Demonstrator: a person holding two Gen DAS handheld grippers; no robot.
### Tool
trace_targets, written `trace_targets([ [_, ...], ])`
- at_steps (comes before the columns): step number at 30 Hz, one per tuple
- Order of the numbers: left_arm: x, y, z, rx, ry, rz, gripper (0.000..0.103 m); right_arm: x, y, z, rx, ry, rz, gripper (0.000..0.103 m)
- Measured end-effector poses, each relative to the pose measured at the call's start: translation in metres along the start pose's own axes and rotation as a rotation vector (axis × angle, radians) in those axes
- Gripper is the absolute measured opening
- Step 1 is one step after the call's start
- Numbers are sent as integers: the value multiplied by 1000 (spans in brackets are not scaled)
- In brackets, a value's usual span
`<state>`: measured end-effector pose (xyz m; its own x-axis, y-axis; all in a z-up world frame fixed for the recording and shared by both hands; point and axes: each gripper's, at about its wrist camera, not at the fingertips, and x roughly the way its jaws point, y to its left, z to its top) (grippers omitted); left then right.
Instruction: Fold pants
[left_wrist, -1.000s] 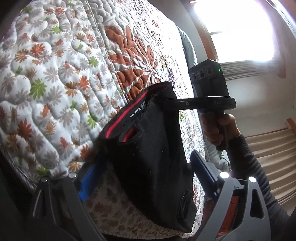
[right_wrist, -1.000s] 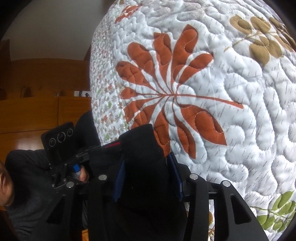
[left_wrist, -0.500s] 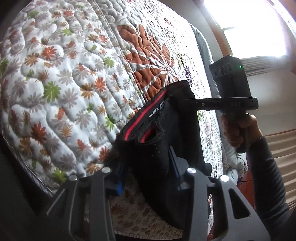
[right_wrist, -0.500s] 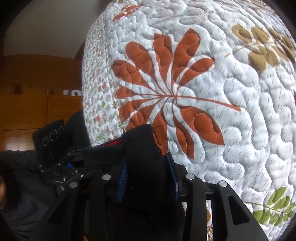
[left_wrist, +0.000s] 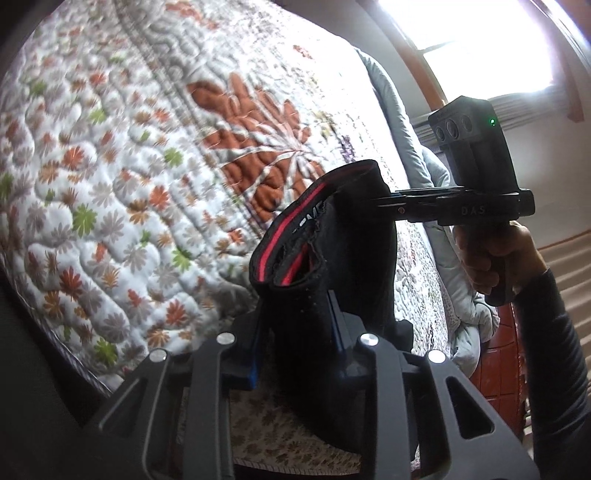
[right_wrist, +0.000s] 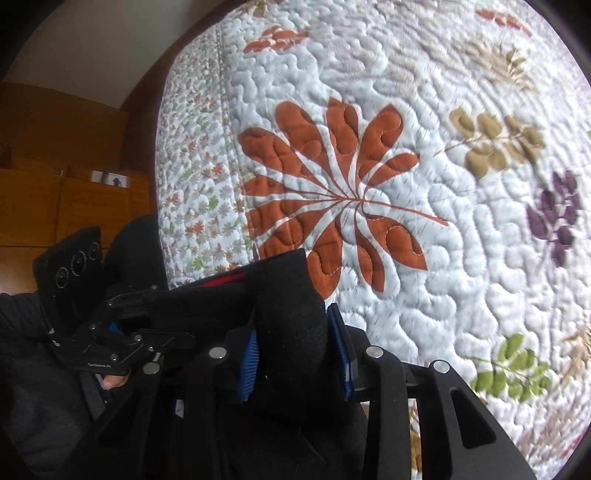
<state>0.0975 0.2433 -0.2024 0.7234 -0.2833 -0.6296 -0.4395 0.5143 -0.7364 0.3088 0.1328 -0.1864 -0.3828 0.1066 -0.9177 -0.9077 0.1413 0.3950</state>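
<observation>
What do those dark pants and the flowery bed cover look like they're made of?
The pants look like a soft, matte black knit, perhaps fleece or jersey: the surface is slightly fuzzy, and a red stripe lines the stretchy-looking waistband. The bed cover looks like a quilted cotton bedspread: puffy stitched swirls, white ground, printed leaves, no shine. The exact fibre of either can't be told.

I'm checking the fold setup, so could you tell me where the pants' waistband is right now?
In the left wrist view, the red-striped waistband runs mid-frame above the floral quilt, with the pants pinched by the left gripper below and the right gripper at the far corner.
</observation>
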Motion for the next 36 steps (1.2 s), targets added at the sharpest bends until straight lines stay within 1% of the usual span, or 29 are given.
trace_targets([
  [5,-4,-24,4,46,-16,-3,27,-22,12,-11,-2,-33,-62,32],
  [8,-6,-44,5,93,-30,-10,26,-38,21,-20,-1,-59,-104,32],
  [14,-15,-79,1,179,-48,-34,25,-76,40,-46,9,-122,-184,31],
  [17,-20,-101,-4,228,-58,-49,25,-94,49,-63,21,-153,-221,30],
  [26,-46,-138,-27,354,-75,-93,25,-142,73,-116,68,-230,-320,30],
  [36,-64,-181,-49,463,-84,-134,25,-175,93,-159,113,-289,-395,30],
])
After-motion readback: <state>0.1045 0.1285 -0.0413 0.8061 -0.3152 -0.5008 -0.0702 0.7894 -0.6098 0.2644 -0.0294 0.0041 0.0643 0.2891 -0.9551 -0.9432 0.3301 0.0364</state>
